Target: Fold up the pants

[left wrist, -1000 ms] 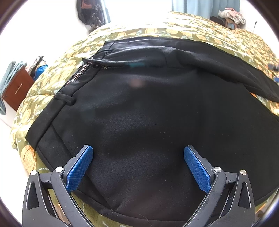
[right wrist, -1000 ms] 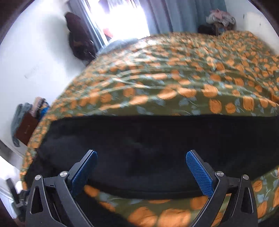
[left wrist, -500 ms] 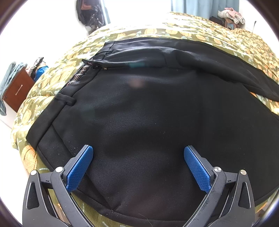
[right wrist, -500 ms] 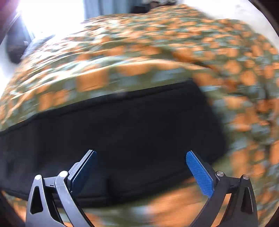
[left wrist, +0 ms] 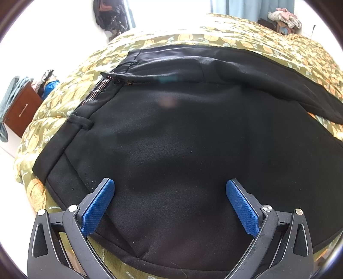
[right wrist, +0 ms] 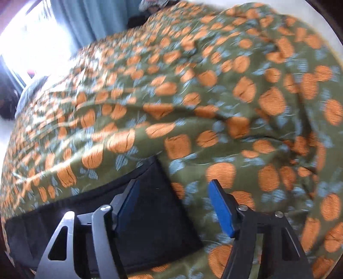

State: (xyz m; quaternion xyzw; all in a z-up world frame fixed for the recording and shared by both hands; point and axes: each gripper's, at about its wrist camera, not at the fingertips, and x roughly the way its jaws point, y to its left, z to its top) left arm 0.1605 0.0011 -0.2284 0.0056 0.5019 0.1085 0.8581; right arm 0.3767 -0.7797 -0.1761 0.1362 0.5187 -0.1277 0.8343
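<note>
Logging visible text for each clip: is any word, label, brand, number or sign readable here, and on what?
None readable in either view.
Black pants: no tag or brand shows; only a striped waistband lining, no lettering.
Green bedspread with orange pumpkins: pattern only; faint pale marks near its edge are too small to tell.
Brown wooden cabinet: no label.
Blue-padded left gripper and right gripper: no markings.

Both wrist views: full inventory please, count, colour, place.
pants: 1, black, spread on the bed, waistband to the left; hem end in right view
bedspread: 1, olive with orange pumpkins, covering the bed
wooden cabinet: 1, reddish brown, far left, clothes draped on it
curtain: blue-grey, by the bright window
left tongs: 1, black with blue pads, open over the pants
right tongs: 1, black with blue pads, open at the hem
</note>
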